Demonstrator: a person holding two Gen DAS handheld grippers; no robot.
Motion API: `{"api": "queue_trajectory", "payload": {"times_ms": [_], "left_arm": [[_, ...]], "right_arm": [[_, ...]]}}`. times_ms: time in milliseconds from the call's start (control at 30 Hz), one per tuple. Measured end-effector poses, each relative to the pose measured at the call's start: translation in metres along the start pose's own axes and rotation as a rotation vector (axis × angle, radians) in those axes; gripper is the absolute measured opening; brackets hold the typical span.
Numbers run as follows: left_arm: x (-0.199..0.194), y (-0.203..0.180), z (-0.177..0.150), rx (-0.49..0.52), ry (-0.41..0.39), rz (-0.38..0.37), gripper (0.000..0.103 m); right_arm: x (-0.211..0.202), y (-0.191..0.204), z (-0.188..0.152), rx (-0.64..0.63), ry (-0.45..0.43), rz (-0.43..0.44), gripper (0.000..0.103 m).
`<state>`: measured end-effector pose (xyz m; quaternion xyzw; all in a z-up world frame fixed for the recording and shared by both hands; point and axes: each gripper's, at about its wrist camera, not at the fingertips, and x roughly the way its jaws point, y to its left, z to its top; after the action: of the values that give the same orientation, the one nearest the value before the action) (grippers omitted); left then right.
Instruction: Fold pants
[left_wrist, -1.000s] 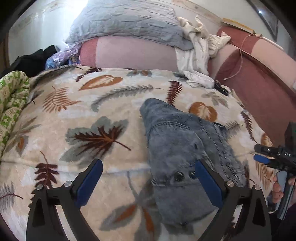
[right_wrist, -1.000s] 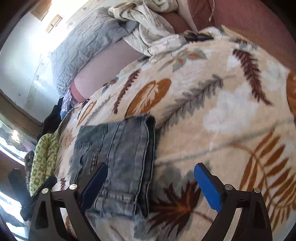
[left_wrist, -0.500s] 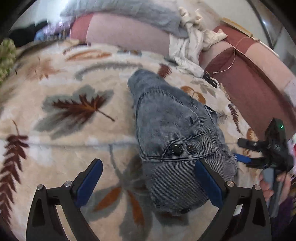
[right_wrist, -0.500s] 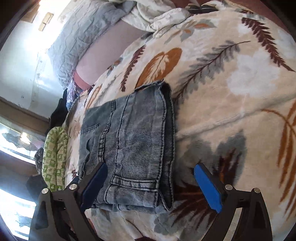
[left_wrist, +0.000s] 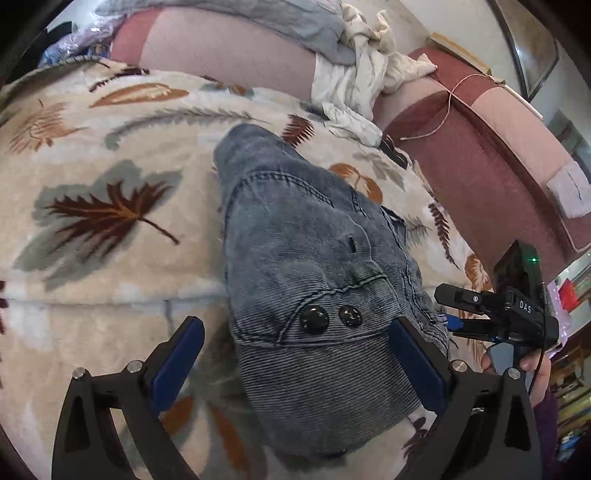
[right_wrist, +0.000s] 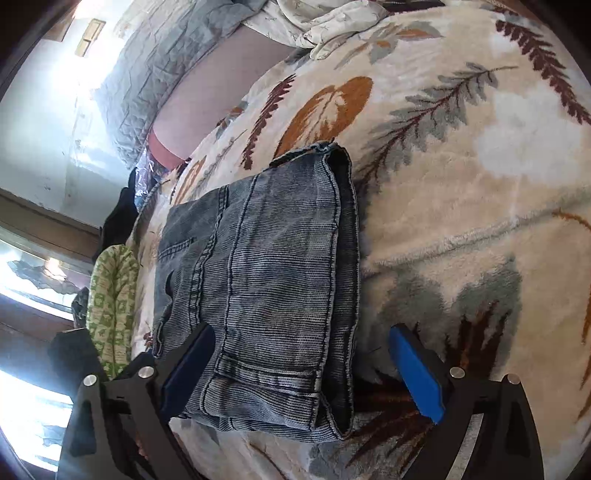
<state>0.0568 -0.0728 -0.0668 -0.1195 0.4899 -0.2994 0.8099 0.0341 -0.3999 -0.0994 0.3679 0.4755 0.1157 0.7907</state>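
Grey-blue denim pants (left_wrist: 314, 258) lie folded into a compact stack on a leaf-patterned blanket (left_wrist: 92, 221). In the left wrist view the waistband with two dark buttons (left_wrist: 325, 318) faces me. My left gripper (left_wrist: 295, 362) stands open, its blue pads on either side of the waistband end, nothing pinched. In the right wrist view the same stack (right_wrist: 266, 280) shows its layered folded edge on the right. My right gripper (right_wrist: 303, 369) is open around the stack's near corner. The other gripper (left_wrist: 498, 306) and a hand show at the right of the left wrist view.
A grey quilted pillow (right_wrist: 155, 74) and crumpled white cloth (left_wrist: 362, 81) lie at the head of the bed. A maroon padded headboard (left_wrist: 498, 177) runs along the right. A green patterned roll (right_wrist: 110, 306) sits beyond the pants.
Both grippers have moved closer to the folded pants, which now fill more of each view. Both have stayed open. The pants lie in the same shape.
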Motion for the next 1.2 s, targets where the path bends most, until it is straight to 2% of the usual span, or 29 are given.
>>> {"api": "queue_trajectory", "payload": {"times_ms": [167,433,567,633,700,767,833,900,1000,1100,1167,1200], "left_arm": [[0.012,0.002,-0.007,-0.025,0.036,-0.021,0.100],[0.015,0.006,-0.011,-0.040,0.037,-0.034,0.100],[0.014,0.002,-0.011,-0.019,0.026,-0.023,0.100],[0.014,0.000,-0.010,-0.020,0.023,-0.030,0.100],[0.012,-0.005,-0.009,0.002,0.014,-0.045,0.100],[0.012,-0.014,-0.008,0.045,0.010,-0.050,0.100],[0.015,-0.019,-0.009,0.080,0.010,-0.021,0.100],[0.017,-0.018,-0.008,0.083,0.012,-0.022,0.100],[0.025,-0.013,-0.004,0.046,0.036,-0.041,0.100],[0.029,-0.011,-0.003,0.034,0.047,-0.047,0.100],[0.029,-0.013,-0.003,0.046,0.038,-0.051,0.100],[0.029,-0.015,-0.003,0.051,0.036,-0.056,0.100]], "right_arm": [[0.004,-0.004,0.001,-0.004,0.027,0.010,0.097],[-0.002,-0.015,-0.001,0.012,0.054,0.067,0.097],[0.000,-0.006,-0.002,-0.026,0.051,0.053,0.098],[0.005,0.002,-0.002,-0.045,0.052,0.077,0.098],[0.011,0.006,0.000,-0.035,0.062,0.137,0.098],[0.016,0.008,0.001,-0.032,0.057,0.122,0.097],[0.018,0.006,0.003,-0.009,0.047,0.127,0.096],[0.020,0.004,0.006,0.014,0.049,0.142,0.096],[0.022,0.003,0.005,0.003,0.045,0.130,0.092],[0.022,0.004,0.003,-0.010,0.031,0.104,0.081],[0.022,0.000,0.004,0.007,0.019,0.103,0.068],[0.022,-0.003,0.004,0.014,0.018,0.112,0.068]]}}
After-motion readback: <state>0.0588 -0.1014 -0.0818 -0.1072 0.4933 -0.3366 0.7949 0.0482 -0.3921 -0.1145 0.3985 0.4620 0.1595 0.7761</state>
